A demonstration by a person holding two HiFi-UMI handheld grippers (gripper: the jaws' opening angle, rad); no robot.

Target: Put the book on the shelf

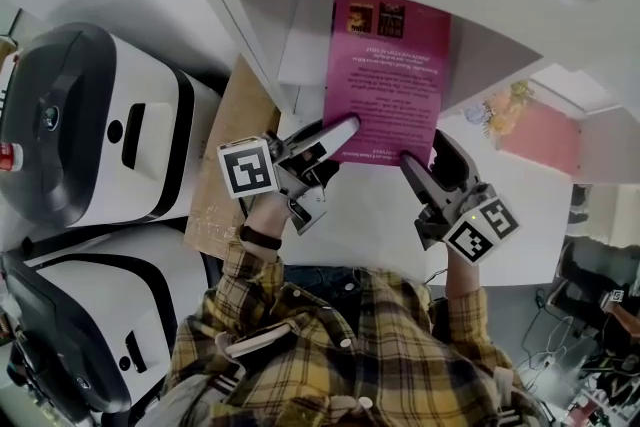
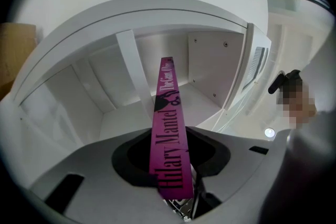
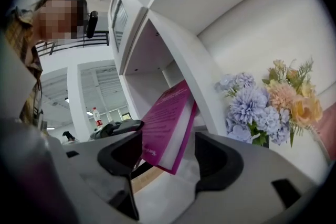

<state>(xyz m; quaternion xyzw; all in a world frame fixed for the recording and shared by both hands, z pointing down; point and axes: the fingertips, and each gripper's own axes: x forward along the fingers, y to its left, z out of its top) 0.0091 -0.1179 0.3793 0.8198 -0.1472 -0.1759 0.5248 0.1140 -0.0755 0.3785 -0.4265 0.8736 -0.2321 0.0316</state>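
Both hands reach forward about level at the shelf (image 1: 300,35). The left gripper (image 1: 345,128) is clamped on the near left corner of the pink book (image 1: 388,80), jaws pinching it across the spine (image 2: 169,134). The spine reads "Hilary Mantel", and the title further up is too foreshortened to read. The right gripper (image 1: 425,153) sits at the near right corner, jaws wide, with the book between them but not gripped. The book's long axis runs straight into the compartment: far end inside, near end sticking out, cover print upside down from the person's side.
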